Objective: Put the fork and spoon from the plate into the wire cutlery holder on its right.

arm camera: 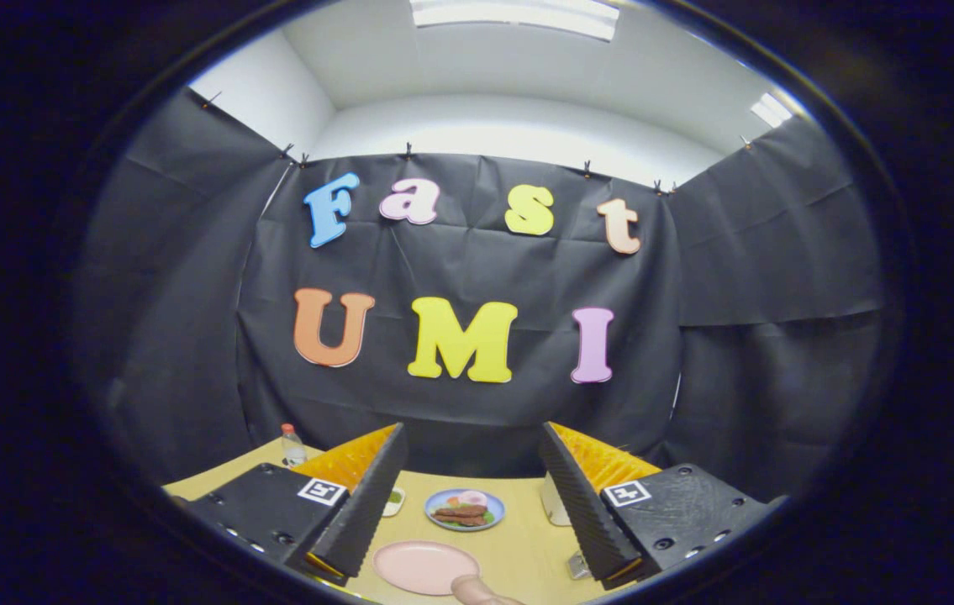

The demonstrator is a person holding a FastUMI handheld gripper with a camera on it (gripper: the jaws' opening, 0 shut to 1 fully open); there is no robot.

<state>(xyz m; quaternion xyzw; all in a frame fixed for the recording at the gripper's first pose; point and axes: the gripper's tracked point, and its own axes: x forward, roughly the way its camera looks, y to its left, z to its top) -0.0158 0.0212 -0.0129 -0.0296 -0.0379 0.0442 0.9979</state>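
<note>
We hold the jaws released, spread wide with nothing between them, the gripper [470, 504] raised above the pale wooden desk [519, 546]. Between the jaws lies a round pink plate [419, 565] — its surface looks bare, with no fork or spoon on it that we can make out. Beyond it sits a small blue plate of food [465, 509]. A silvery object [579, 566] beside the right jaw may be the wire cutlery holder; we cannot tell, nor what it holds. A bare plate would suit a finished job — yet the cutlery's whereabouts stay unsettled.
</note>
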